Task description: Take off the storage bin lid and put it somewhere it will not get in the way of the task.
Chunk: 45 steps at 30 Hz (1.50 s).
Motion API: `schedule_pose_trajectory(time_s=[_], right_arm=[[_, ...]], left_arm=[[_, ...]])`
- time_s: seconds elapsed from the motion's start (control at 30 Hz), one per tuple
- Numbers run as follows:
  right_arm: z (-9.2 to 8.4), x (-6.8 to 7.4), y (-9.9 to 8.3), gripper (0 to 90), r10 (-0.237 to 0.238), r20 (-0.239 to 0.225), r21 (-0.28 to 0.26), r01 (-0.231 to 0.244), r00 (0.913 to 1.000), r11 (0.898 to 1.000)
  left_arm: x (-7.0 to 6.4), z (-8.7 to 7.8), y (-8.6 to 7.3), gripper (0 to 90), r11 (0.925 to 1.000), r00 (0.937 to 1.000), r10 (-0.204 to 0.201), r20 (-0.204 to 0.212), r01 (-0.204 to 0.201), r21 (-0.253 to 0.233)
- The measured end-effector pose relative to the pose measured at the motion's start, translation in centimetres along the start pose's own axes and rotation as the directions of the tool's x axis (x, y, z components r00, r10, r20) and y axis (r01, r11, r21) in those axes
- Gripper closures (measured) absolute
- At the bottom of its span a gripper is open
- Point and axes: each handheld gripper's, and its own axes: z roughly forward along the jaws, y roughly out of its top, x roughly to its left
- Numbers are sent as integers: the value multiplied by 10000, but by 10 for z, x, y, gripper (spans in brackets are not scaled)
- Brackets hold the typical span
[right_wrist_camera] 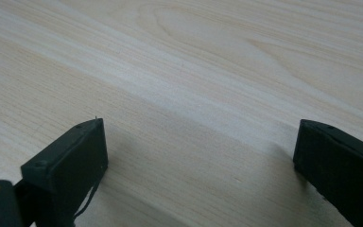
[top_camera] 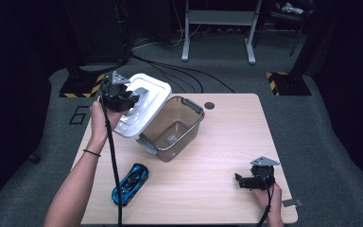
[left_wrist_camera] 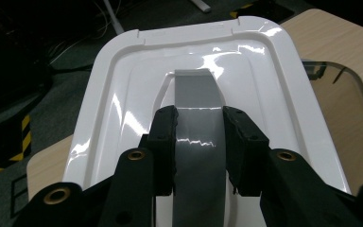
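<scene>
Your left gripper covers the middle of the white lid in the high view, hiding the grey handle where the pads clamp it. In your left gripper view the lid's near end runs off the bottom edge behind the jaws, and the clear bin is cut by the right edge, its interior unseen. The lid also masks the bin's left rim in the high view. Your right gripper is small and dark near the table's right front corner; a small grey item at that corner is too small to identify. The blue toy car's details blur
</scene>
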Motion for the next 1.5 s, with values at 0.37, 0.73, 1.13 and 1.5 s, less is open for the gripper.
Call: schedule_pose_trajectory(time_s=[0.37,0.73,1.13,1.5], right_arm=[[1,1,0,0,-149,-46,69,149,9999,9999],[1,2,0,0,-81,6,80,81,10000,9999],[1,2,0,0,-56,19,86,56,10000,9999],[1,2,0,0,-53,19,81,52,10000,10000]], left_arm=[[33,-4,-25,667,9976,9959,-674,-604,682,111],[54,2,-52,668,9920,9886,-1207,-895,1235,258],[75,13,-83,668,9779,9717,-1951,-1332,2032,499],[86,38,-119,668,9552,9587,-2566,-1229,2710,1190]])
